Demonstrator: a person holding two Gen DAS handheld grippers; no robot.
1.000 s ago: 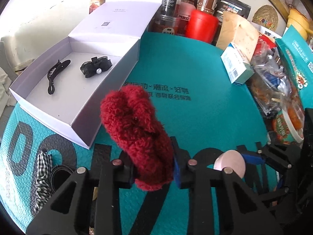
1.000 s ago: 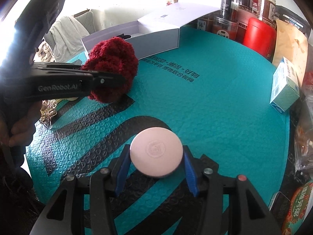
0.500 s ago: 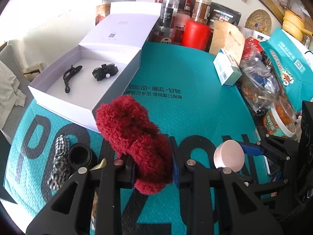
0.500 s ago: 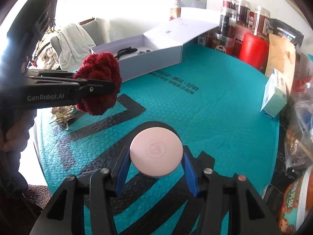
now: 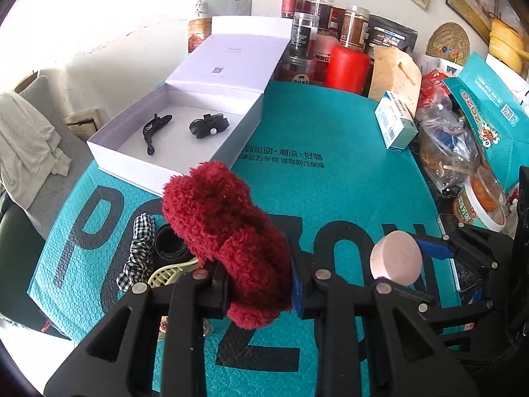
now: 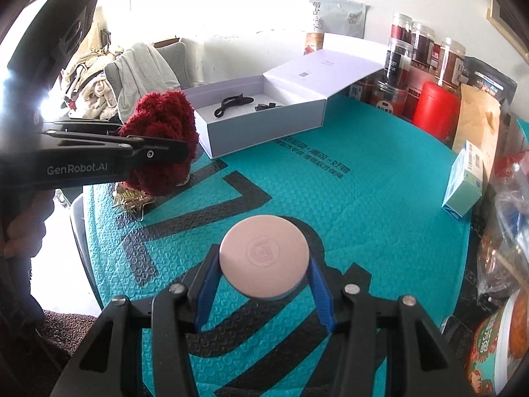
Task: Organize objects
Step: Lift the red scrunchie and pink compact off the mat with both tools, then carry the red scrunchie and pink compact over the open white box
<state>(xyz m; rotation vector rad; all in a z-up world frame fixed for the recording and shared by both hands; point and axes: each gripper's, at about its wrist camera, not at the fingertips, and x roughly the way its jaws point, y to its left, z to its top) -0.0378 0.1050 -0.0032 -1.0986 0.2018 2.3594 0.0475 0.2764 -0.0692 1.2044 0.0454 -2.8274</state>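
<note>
My left gripper [image 5: 259, 289] is shut on a fluffy dark red scrunchie [image 5: 224, 228], held above the teal mat; the right wrist view shows the scrunchie [image 6: 162, 145] at the left. My right gripper [image 6: 264, 281] is shut on a round pink compact [image 6: 264, 256], which also appears in the left wrist view [image 5: 396, 258] at the right. An open white box [image 5: 132, 168] lies at the far left of the mat with a black hair claw [image 5: 153, 130] and a black bow clip [image 5: 208, 125] inside. A checked scrunchie [image 5: 139, 251], a black band [image 5: 170, 243] and a cream clip [image 5: 168, 271] lie under the left gripper.
Jars and a red canister [image 5: 347, 66] line the far edge. A small teal carton [image 5: 395, 124], plastic bags and a food tub [image 5: 479, 201] crowd the right side. A gold hair clip [image 6: 132, 198] lies at the mat's left edge. A hand [image 6: 23, 225] grips the left tool.
Both grippers have lifted and drawn back from the box, each still holding its object. The checked scrunchie, black band and cream clip have come into view below the left gripper.
</note>
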